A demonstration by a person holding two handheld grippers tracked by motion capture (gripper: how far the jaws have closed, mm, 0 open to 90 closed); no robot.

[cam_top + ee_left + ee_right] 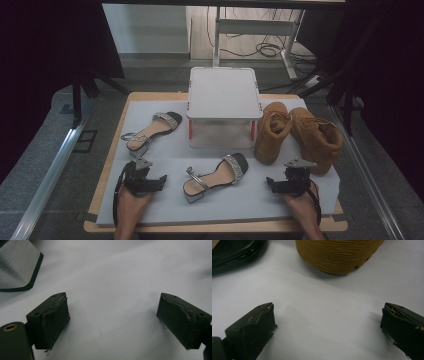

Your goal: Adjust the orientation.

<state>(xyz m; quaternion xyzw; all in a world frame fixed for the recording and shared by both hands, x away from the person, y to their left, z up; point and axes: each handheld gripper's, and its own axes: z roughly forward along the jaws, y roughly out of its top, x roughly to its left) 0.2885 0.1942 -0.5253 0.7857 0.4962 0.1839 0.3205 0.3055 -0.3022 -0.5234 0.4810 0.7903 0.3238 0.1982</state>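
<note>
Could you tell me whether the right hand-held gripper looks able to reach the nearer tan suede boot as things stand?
Probably yes: the right hand-held gripper stands open, and bare white mat lies between it and the nearer tan suede boot.

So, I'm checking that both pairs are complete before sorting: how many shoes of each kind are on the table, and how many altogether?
Sandals: 2, one at the back left, one at the front middle
Boots: 2, one next to the white stand, one to its right
Total: 4 shoes

White-topped table (pixel 165 205) bears two sandals (pixel 152 132) (pixel 216 177), tan boots (pixel 298 136), a small stand (pixel 224 107)
</note>
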